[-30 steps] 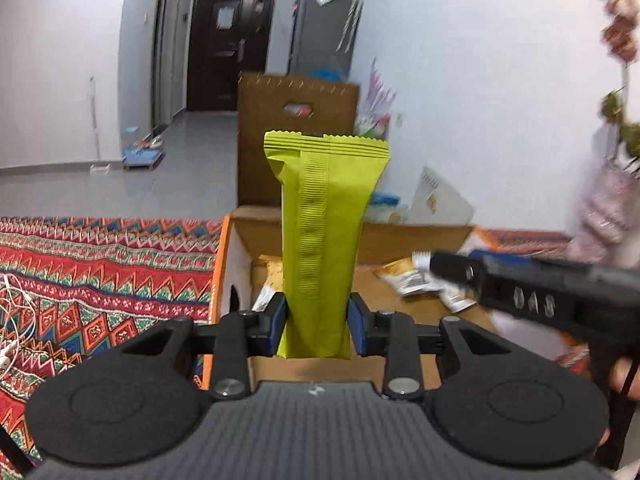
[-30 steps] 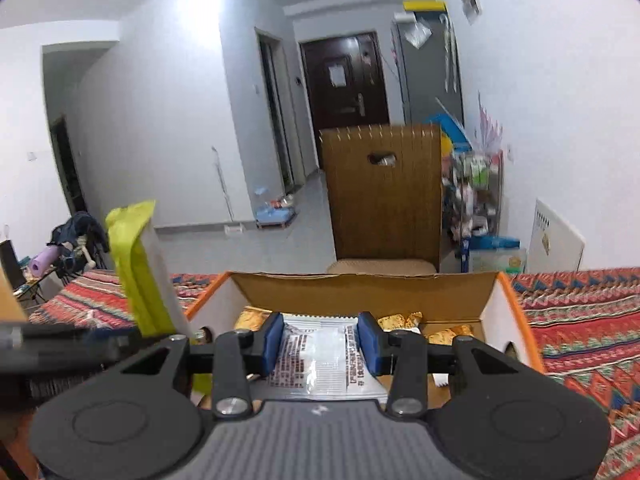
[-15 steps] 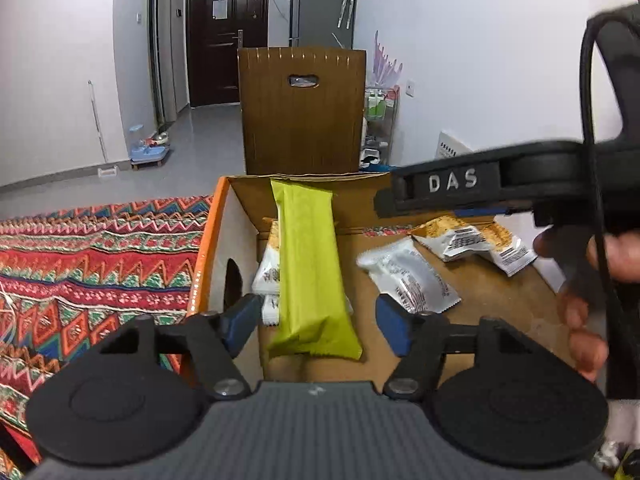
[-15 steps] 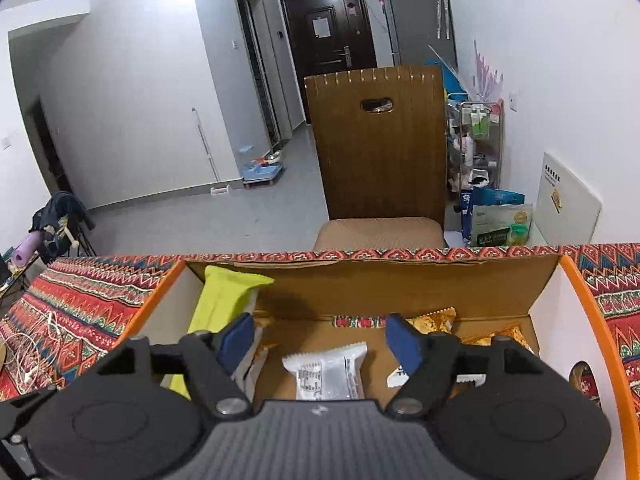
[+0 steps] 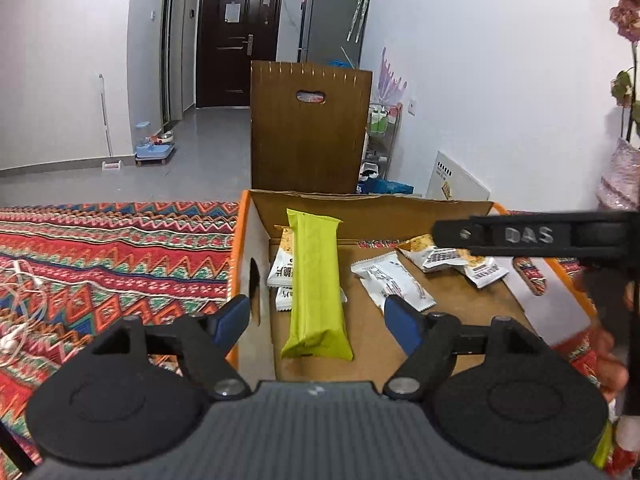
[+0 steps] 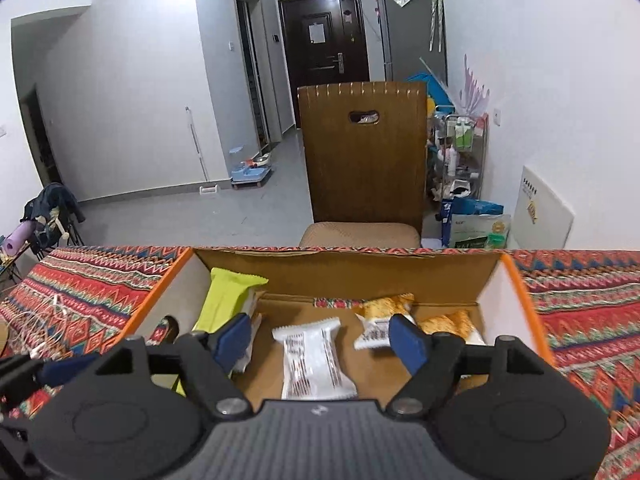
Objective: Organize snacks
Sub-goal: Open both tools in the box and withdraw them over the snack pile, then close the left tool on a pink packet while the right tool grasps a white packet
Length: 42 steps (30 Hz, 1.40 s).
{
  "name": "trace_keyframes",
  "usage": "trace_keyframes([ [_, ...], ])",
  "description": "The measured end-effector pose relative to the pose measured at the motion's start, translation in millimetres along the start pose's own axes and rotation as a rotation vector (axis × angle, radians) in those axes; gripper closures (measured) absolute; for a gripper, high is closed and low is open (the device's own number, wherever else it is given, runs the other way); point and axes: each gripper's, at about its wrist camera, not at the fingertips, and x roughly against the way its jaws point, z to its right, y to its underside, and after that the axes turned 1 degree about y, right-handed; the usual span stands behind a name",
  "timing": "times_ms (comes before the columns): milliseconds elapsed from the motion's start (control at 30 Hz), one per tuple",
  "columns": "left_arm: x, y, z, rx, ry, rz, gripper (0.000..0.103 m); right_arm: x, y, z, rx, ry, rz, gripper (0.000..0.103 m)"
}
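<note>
Inside the cardboard box (image 5: 404, 210), on its brown floor, lie the snacks. A lime-green snack bar (image 5: 316, 284) lies lengthwise along the left wall, partly on top of two white-and-orange packets (image 5: 282, 270). A white packet with dark print (image 5: 392, 284) lies near the middle, and two orange-topped packets (image 5: 452, 258) lie toward the right wall.

Both tools are loose. The left gripper (image 5: 320, 320) has its jaws opening, blue pads well clear on either side of the green bar's near end, touching nothing. The right gripper (image 6: 320, 338) is opening too, with the white packet (image 6: 314, 356) lying on the floor between its pads, not pressed by them. In the left wrist view the right gripper's black body (image 5: 532, 236) crosses above the right side of the box, with fingers of a hand (image 5: 608, 360) beside it.

Around the box, its orange-edged walls (image 6: 516, 284) stand up on all visible sides; the left wall has a cut-out handle hole (image 5: 254, 292). The box sits on a red zigzag-patterned cloth (image 5: 112, 256), where a white cable (image 5: 16, 312) lies at far left. Beyond the far rim stands a brown wooden chair (image 6: 362, 156), then open grey floor (image 6: 180, 212) running to a dark door (image 6: 324, 46). The centre of the box floor is bare.
</note>
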Motion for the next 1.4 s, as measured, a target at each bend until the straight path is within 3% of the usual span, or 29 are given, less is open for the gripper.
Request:
trace_keyframes([
  [400,114,29,7,0.019,-0.029,0.075,0.023,133,57,5,0.099,0.006,0.077,0.021],
  [700,210,83,30,-0.03,-0.005,0.157,0.016,234,125,19,0.109,0.005,0.135,0.015],
  [900,267,124,43,-0.024,0.028,0.195,0.012,285,170,22,0.093,0.003,0.153,0.011],
  [1000,290,143,50,-0.048,0.008,0.223,0.009,302,190,21,0.103,0.023,0.158,0.01],
  [1233,319,189,62,-0.052,0.016,0.178,0.007,337,248,24,0.075,0.045,0.148,0.007],
  [1400,311,217,60,-0.029,-0.004,0.084,0.006,348,285,30,0.036,0.071,0.109,0.007],
])
